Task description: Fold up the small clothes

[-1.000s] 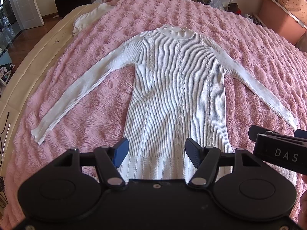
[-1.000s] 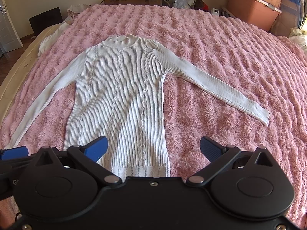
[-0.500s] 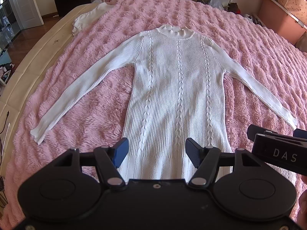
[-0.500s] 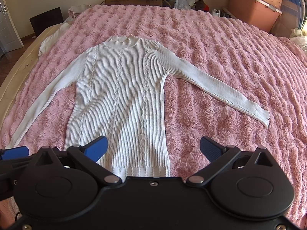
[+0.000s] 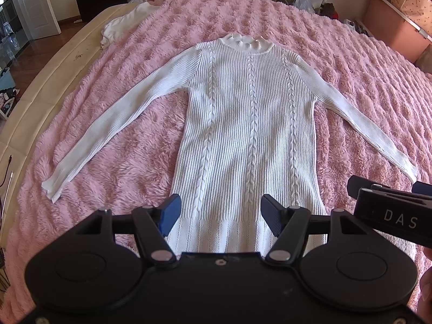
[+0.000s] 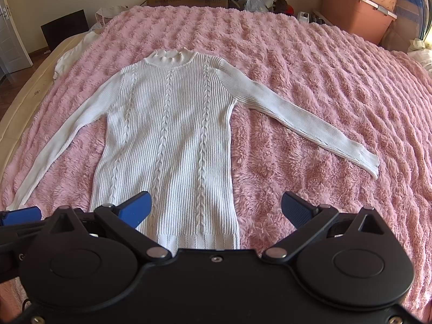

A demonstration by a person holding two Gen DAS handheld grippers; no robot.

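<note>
A white cable-knit sweater [image 5: 248, 124] lies flat and face up on the pink fluffy blanket [image 5: 351, 62], collar away from me, both sleeves spread out to the sides. It also shows in the right wrist view [image 6: 167, 140]. My left gripper [image 5: 219, 210] is open and empty, hovering above the sweater's hem. My right gripper [image 6: 217, 208] is open wide and empty, above the hem's right corner. The right gripper's body shows at the right edge of the left wrist view [image 5: 391, 213].
Another white garment [image 5: 121, 24] lies crumpled at the blanket's far left edge. The bare beige mattress edge [image 5: 35, 86] runs along the left. Boxes, bags and a pink storage bin [image 6: 356, 13] stand beyond the far side of the bed.
</note>
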